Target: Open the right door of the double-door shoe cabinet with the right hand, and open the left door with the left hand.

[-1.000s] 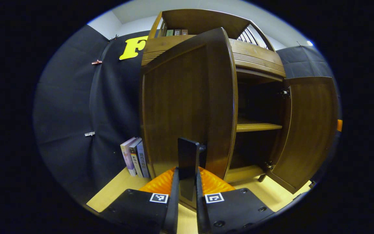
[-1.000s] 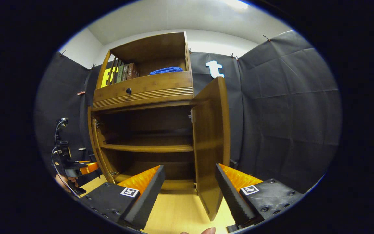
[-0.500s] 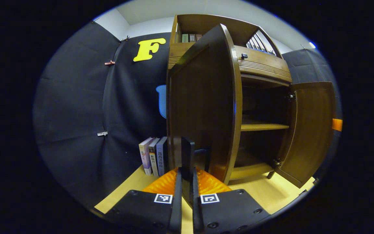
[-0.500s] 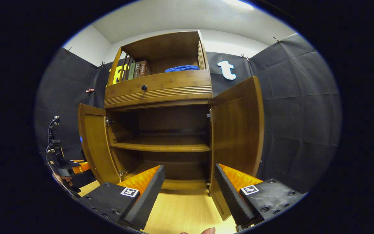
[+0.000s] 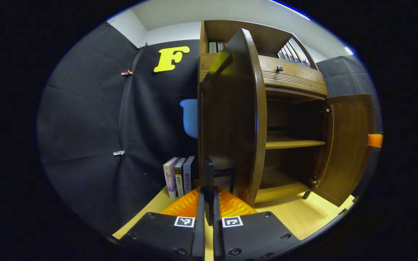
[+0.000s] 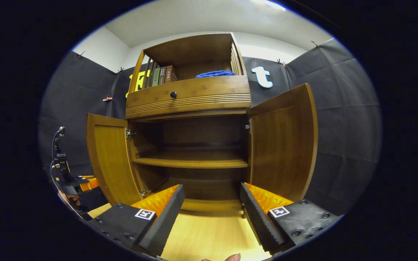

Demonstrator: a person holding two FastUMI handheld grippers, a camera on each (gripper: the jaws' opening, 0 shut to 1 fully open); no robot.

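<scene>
L claw (image 5: 208,214) clamped on dark handle (image 5: 208,174) of left door (image 5: 230,119), swung wide. Right door (image 5: 348,141) open too. Books (image 5: 179,177) beside cabinet on floor.

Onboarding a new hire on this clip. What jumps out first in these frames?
The wooden shoe cabinet with both doors swung wide, its bare shelf exposed, mid-frame in the right gripper view. In the left gripper view, the left gripper has its jaws closed on the dark handle of the left door. The right gripper hangs open below the opening.
</scene>
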